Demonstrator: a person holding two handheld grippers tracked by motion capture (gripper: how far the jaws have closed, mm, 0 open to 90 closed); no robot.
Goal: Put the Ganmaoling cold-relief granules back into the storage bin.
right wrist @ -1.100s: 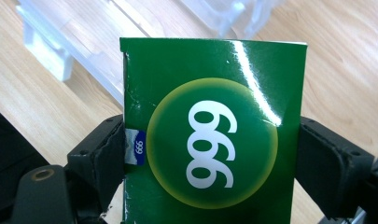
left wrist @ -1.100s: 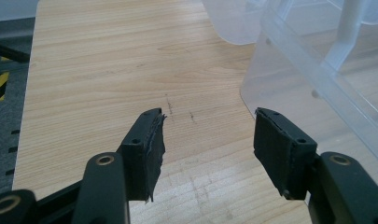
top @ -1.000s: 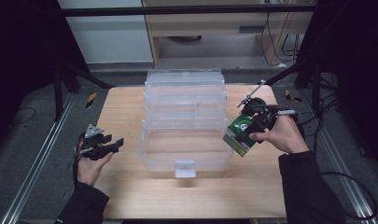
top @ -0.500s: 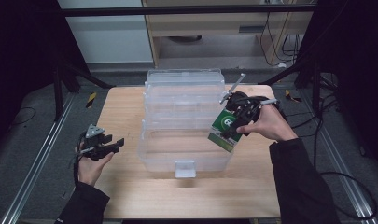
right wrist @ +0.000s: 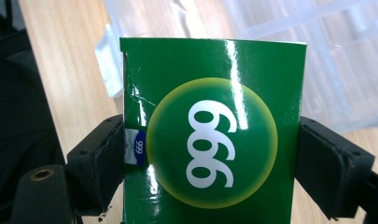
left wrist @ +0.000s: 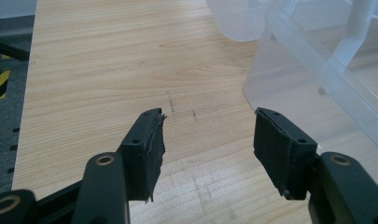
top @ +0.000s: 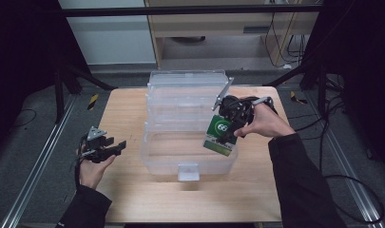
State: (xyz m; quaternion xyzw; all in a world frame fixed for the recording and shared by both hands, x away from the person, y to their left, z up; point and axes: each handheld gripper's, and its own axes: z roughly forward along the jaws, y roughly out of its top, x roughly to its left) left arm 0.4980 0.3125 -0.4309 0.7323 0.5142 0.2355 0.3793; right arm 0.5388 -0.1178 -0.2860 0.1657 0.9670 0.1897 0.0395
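Wooden table (top: 128,114) is bearing a clear bin (top: 187,164); right gripper (top: 226,129) is pinching the green box (top: 220,134), apparently hanging over its right rim; left gripper (top: 115,146) is idling spread.

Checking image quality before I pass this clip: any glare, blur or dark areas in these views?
High view: surroundings very dark, table evenly lit. Right gripper view: white glare streaks on the glossy green box; clear bin behind is soft. Left gripper view: sharp wood grain, jaws slightly soft, mild sheen on bin wall.
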